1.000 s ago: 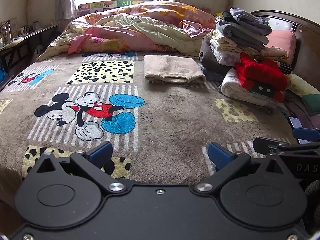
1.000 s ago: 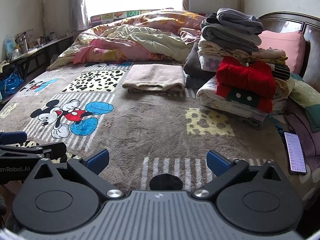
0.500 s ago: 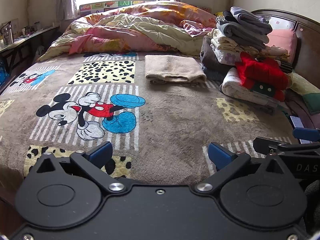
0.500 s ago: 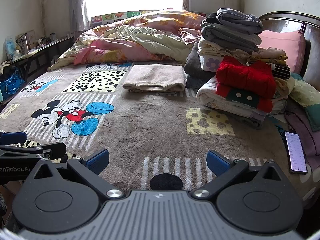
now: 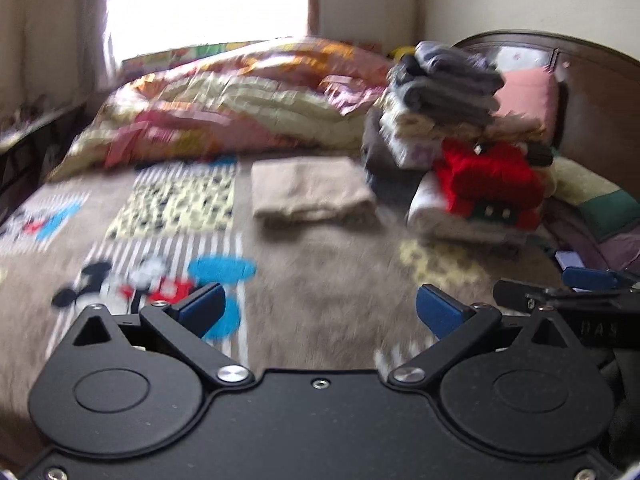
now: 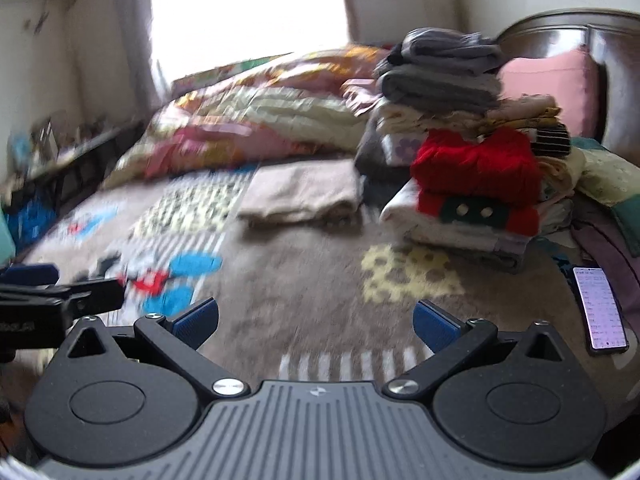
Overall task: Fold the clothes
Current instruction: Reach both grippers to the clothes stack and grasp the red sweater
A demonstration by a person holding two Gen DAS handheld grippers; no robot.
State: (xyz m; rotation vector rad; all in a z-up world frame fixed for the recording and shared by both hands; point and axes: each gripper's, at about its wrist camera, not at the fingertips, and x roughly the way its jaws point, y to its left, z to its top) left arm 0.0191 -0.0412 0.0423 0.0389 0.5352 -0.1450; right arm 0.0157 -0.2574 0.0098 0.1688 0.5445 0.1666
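Note:
A folded beige cloth [image 5: 310,192] lies on the brown Mickey blanket [image 5: 320,280] far ahead; it also shows in the right wrist view [image 6: 300,192]. A stack of folded clothes with a red garment [image 5: 488,180] stands to its right, also in the right wrist view [image 6: 476,172]. My left gripper [image 5: 320,312] is open and empty above the near blanket. My right gripper [image 6: 316,322] is open and empty beside it. Each gripper shows at the edge of the other's view. Both views are blurred.
A crumpled quilt [image 5: 240,116] lies at the back under the window. A phone [image 6: 602,308] lies on the bed at the right. A dark wooden headboard [image 6: 616,68] and pink pillow [image 6: 548,88] stand at the far right. A shelf runs along the left wall.
Both grippers have moved forward over the bed and tilted up; the folded cloth and the stack look nearer. Both stay open and empty.

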